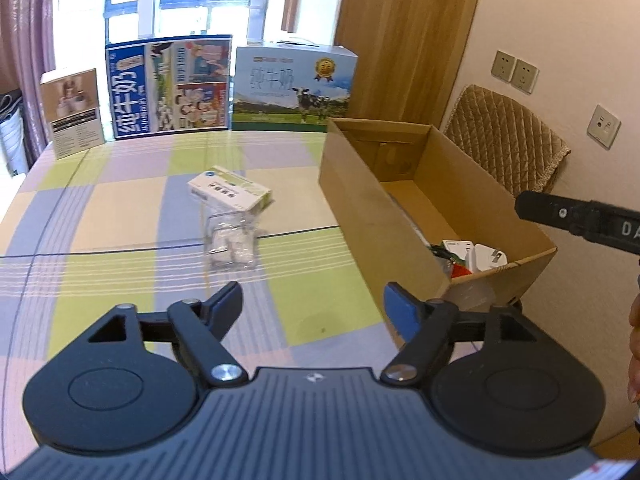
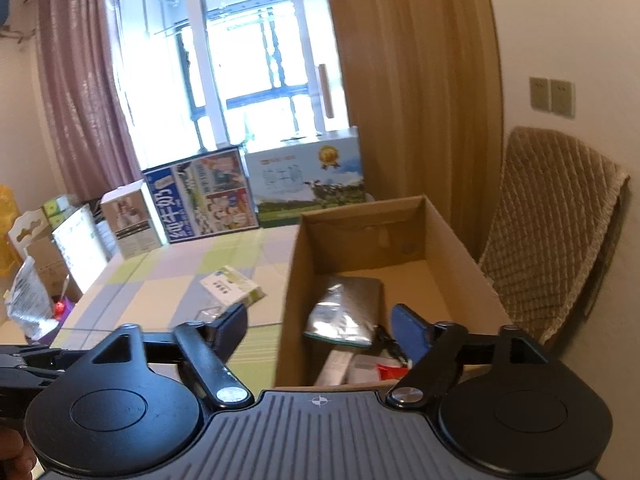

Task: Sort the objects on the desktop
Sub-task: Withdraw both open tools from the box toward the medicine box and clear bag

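A white and green medicine box (image 1: 230, 192) lies mid-table, its near end resting on a clear plastic case (image 1: 231, 242) with white pieces inside. My left gripper (image 1: 314, 306) hovers open and empty just in front of that case. To the right stands an open cardboard box (image 1: 360, 208) holding a white charger plug (image 1: 490, 257) and other small items. My right gripper (image 2: 320, 328) is open and empty above the near end of that cardboard box (image 2: 452, 236), over a silver pouch (image 2: 346, 314). The medicine box (image 2: 232, 286) shows left of it.
Two milk cartons (image 1: 170, 86) (image 1: 294, 84) and a small brown box (image 1: 74, 112) line the table's far edge by the window. A chair with a quilted cover (image 1: 506, 140) stands against the right wall. The checked tablecloth (image 1: 100, 240) spreads left of the items.
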Motion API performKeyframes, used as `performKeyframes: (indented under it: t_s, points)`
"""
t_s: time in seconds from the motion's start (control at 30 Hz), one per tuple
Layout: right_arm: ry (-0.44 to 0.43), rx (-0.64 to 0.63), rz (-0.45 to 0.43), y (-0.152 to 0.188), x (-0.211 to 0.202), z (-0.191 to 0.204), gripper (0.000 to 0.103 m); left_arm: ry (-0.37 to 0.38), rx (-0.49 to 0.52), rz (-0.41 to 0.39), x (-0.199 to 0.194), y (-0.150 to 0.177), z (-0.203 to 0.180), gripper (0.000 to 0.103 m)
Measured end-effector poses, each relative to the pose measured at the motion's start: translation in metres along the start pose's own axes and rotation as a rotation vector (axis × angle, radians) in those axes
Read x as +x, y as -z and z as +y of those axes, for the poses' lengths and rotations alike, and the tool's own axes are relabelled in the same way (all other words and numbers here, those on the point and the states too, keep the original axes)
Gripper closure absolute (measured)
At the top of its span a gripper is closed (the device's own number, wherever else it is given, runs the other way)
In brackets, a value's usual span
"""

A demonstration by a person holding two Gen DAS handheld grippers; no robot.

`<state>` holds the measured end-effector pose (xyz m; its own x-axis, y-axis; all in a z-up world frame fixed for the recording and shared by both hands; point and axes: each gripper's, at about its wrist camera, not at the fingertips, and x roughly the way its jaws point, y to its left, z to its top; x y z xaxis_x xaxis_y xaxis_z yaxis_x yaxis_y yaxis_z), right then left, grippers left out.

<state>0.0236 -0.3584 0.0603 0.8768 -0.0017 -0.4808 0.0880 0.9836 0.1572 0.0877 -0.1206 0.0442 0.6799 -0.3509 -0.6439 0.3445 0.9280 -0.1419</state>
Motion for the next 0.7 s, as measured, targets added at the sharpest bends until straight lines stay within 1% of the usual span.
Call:
performKeyframes:
  t_s: [0.07,0.17,0.27,0.5,0.7]
  points:
    - [-0.013,-0.019,-0.001,0.0,-0.001,0.011,0.013,-0.012,0.001,-0.008,-0.007,0.004,0.008,0.015]
    - [-0.031,-0.048,-0.004,0.0,-0.001,0.028,0.007,-0.052,0.011,-0.015,-0.017,0.009,0.02,0.01]
    - [-0.052,-0.07,-0.004,0.001,0.001,0.043,0.003,-0.088,-0.009,-0.018,-0.024,0.013,0.039,0.007]
    - [-0.088,-0.106,0.019,0.006,0.012,0.068,0.002,-0.143,-0.059,-0.013,-0.028,0.019,0.08,0.002]
    - [-0.127,-0.138,0.045,0.014,0.027,0.086,0.002,-0.175,-0.016,0.006,-0.017,0.022,0.104,0.002]
